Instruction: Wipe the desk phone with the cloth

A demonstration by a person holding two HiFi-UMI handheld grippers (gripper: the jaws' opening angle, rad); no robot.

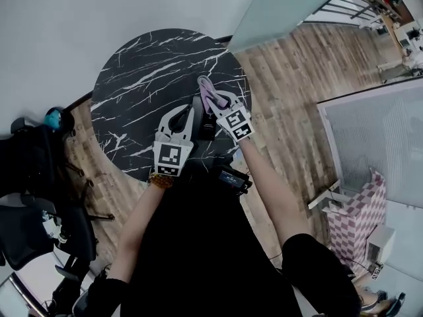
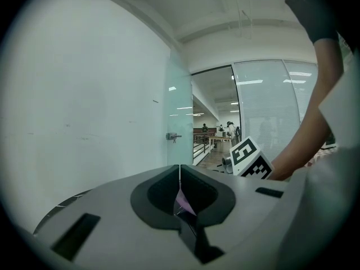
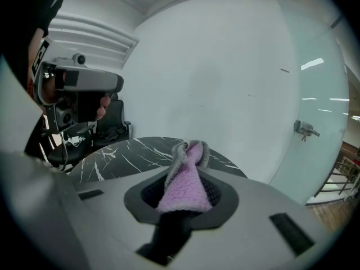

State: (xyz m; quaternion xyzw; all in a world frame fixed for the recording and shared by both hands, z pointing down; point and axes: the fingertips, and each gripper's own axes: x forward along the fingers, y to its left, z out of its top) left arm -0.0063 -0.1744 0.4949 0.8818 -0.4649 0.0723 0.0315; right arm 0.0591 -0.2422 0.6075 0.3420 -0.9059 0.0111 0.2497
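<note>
cloth (image 3: 181, 187), pinched by only a fold in the right claw (image 3: 188, 153), could slip free mid-wipe, while the left claw (image 2: 180, 176) sits closed.

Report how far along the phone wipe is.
Done: the purple cloth is picked up and clamped in the right claw. In hand: both claws are held over the black marble table, and the left claw is shut with nothing in it. Left: the wiping itself. No desk phone can be clearly made out, and the cloth touches nothing but the claw.
</note>
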